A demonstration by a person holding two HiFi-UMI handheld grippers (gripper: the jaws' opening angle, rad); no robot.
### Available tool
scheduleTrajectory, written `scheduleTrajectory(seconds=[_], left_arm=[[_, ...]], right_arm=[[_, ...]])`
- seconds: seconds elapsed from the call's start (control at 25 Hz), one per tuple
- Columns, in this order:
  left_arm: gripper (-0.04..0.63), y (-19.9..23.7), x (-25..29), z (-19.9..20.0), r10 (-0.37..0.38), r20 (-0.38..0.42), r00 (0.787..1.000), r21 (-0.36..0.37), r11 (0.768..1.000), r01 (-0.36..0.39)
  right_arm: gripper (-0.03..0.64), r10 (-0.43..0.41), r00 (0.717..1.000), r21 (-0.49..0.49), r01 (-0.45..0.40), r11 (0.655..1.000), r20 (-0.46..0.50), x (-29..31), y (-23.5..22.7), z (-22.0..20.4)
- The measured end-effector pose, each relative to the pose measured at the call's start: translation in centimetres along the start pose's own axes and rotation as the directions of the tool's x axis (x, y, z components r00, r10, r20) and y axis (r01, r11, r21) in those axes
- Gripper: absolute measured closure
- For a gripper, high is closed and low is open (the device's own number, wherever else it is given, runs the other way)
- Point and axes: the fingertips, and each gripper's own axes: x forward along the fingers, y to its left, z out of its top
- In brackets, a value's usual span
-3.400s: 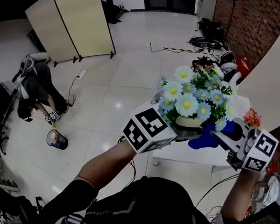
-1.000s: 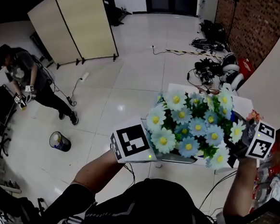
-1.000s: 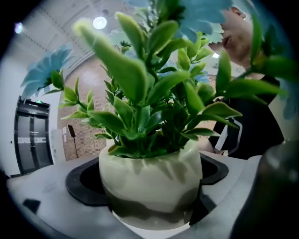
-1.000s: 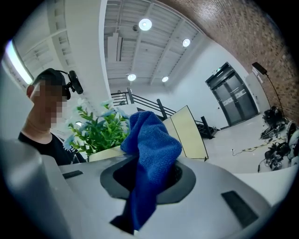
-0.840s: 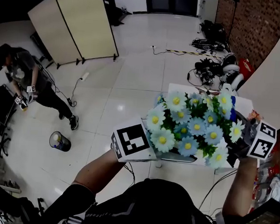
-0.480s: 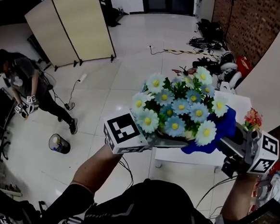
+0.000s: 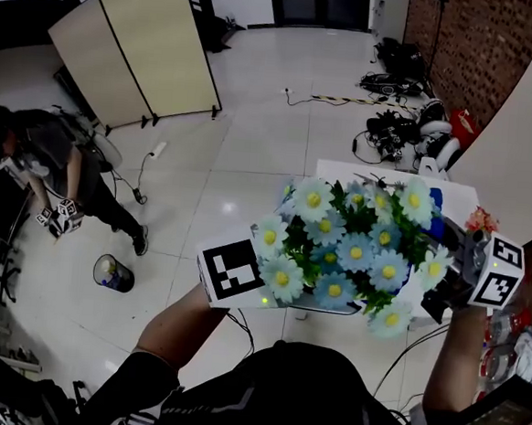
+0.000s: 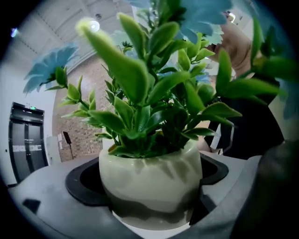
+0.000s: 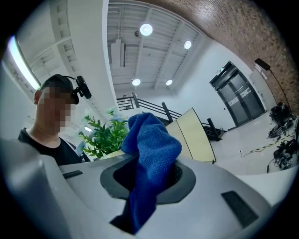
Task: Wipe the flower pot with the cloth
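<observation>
One flower pot (image 8: 149,179), one cloth (image 9: 150,148), possibly touching.

Glossy white tile floor (image 7: 253,142). Beige folding screen (image 7: 137,46) at far left. Brick wall (image 7: 480,50) at right, cables (image 7: 396,80) on the floor beside it. White table (image 7: 342,172) ahead. Round ceiling lights (image 9: 146,29) lit.

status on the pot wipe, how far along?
Done: both grasps. The left hand-held gripper is shut on the flower pot; the right hand-held gripper is shut on the blue cloth. In hand: pot and cloth held close together, flowers hiding any contact in the head view. Left: the wiping itself; nothing shows it finished.
</observation>
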Motion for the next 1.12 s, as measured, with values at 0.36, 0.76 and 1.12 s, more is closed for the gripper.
scheduleTrajectory(seconds=[0.36, 0.76, 1.12], left_arm=[[0.028, -1.3, 0.5, -1.1, -0.136, -0.049, 0.989, 0.014, 0.99, 0.137], [0.028, -1.1, 0.6, -0.9, -0.116, -0.007, 0.993, 0.011, 0.993, 0.116], [0.028, -0.5, 0.5, -0.6, -0.065, 0.008, 0.998, -0.015, 0.998, 0.066]], right_arm=[[0.54, 0.081, 0.997, 0.044, -0.081, 0.996, 0.004, 1.5, -4.0, 0.2], [0.54, 0.319, 0.947, 0.151, -0.32, 0.935, 0.03, 2.7, -0.7, 0.3], [0.54, 0.369, 0.916, 0.197, -0.395, 0.898, 0.157, -2.5, 2.8, 0.6]])
